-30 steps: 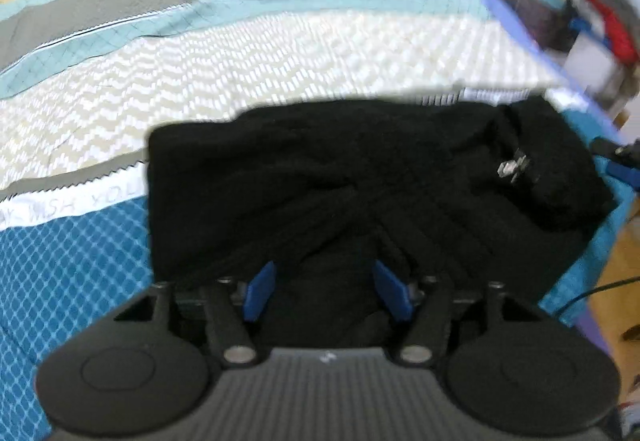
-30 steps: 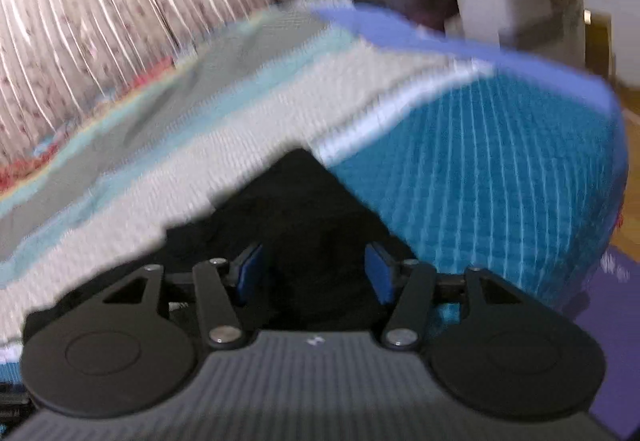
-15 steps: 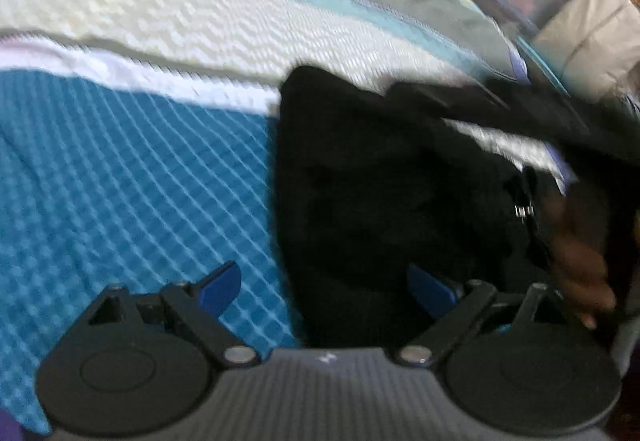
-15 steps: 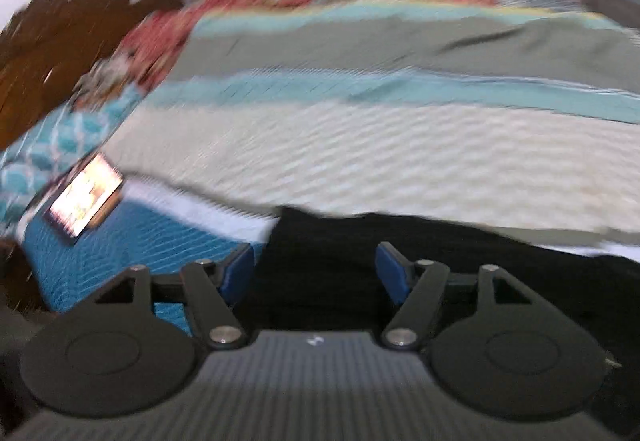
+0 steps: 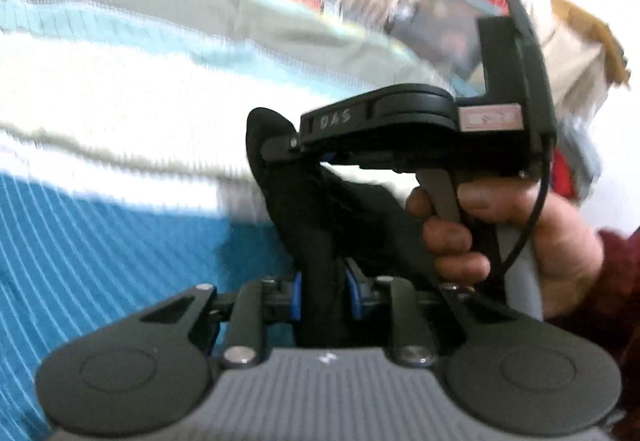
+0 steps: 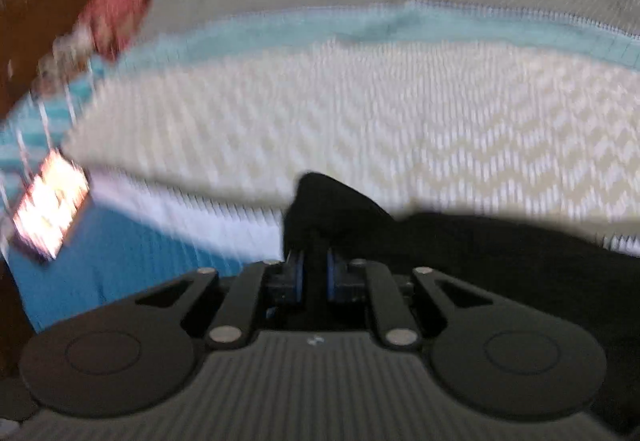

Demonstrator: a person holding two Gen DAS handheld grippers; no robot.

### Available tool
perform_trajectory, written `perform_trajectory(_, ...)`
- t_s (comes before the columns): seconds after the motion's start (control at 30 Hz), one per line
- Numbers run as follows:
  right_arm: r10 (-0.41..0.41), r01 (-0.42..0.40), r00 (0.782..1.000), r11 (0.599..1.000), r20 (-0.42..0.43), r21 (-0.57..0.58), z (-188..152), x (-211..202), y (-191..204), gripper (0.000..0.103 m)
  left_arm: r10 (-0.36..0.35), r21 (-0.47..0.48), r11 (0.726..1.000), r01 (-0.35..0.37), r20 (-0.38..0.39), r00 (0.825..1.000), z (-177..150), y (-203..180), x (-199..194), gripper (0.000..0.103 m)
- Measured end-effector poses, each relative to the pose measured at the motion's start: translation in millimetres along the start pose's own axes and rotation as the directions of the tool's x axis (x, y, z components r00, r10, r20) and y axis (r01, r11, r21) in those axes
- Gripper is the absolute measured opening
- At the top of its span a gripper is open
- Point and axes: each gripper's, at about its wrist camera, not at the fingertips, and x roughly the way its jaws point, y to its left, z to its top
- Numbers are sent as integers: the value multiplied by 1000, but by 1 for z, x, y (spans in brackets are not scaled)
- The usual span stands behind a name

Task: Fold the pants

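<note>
From my left wrist camera, my left gripper [image 5: 323, 295] sits low in the frame with its blue-padded fingers [image 5: 296, 295] drawn in tight on a bunched ridge of the black pants [image 5: 316, 241]. The fabric rises from between the pads and runs up and away toward the other tool. My right gripper [image 5: 280, 149] is in front of me in this view, seen from the side, its dark body marked with handwritten letters, and its tip is buried in the upper end of the same black cloth. The person's right hand [image 5: 512, 241] wraps the handle, fingers curled around the trigger, with a thin black cable [image 5: 532, 217] looping down past the knuckles. Under the pants lies the striped bedspread [image 5: 120, 89], with a blue band nearest me, then white, then grey and pale teal further off. The far background is too smeared for me to identify anything.

From my right wrist camera, the right gripper [image 6: 314, 277] is pressed together on a narrow fold of the pants [image 6: 460, 245], which stands up as a small peak just ahead of the blue pads [image 6: 298, 275]. The rest of the garment spreads low to the right across the bedspread [image 6: 360, 113], over its cream zigzag band. At the left edge, on the blue band, lies what looks like a phone [image 6: 48, 209] with a lit screen, though the blur makes that uncertain.
</note>
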Motion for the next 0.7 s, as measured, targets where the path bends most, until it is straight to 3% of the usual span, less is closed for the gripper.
perform_trajectory(0.1, 28, -21, 995, 998, 100, -66, 30, -12, 30, 13, 34, 16, 999, -36, 91, 995, 21, 6, -24, 19)
perform_trajectory(0.23, 108, -102, 989, 993, 103, -65, 44, 14, 53, 13, 145, -26, 989, -143, 122, 982, 29, 37, -40, 19)
perform_trajectory(0.3, 103, -101, 994, 993, 45, -53, 34, 43, 58, 15, 197, -78, 978, -193, 57, 979, 22, 60, -33, 20)
perform_trajectory(0.37, 92, -97, 990, 994, -108, -44, 17, 83, 60, 22, 211, -136, 966, -218, -67, 975, 6, 88, -11, 23)
perform_trajectory(0.43, 67, -71, 966, 997, -251, -5, -8, 117, 52, 30, 272, -173, 939, -298, -158, 949, -15, 105, 8, 31)
perform_trajectory(0.5, 121, -112, 974, 992, -191, 60, -14, 106, 42, 33, 249, -189, 946, -265, -102, 963, -22, 104, -2, 37)
perform_trajectory(0.57, 158, -145, 972, 986, -174, 85, -5, 84, 33, 42, 275, -184, 941, -285, -77, 958, -20, 99, -14, 41)
perform_trajectory(0.6, 164, -155, 979, 985, -123, 80, -1, 67, 27, 44, 279, -189, 940, -285, -55, 959, -20, 100, -24, 41)
perform_trajectory(0.7, 193, -191, 981, 980, -23, 58, 3, 21, 10, 44, 241, -256, 940, -227, 24, 970, -6, 102, -47, 41)
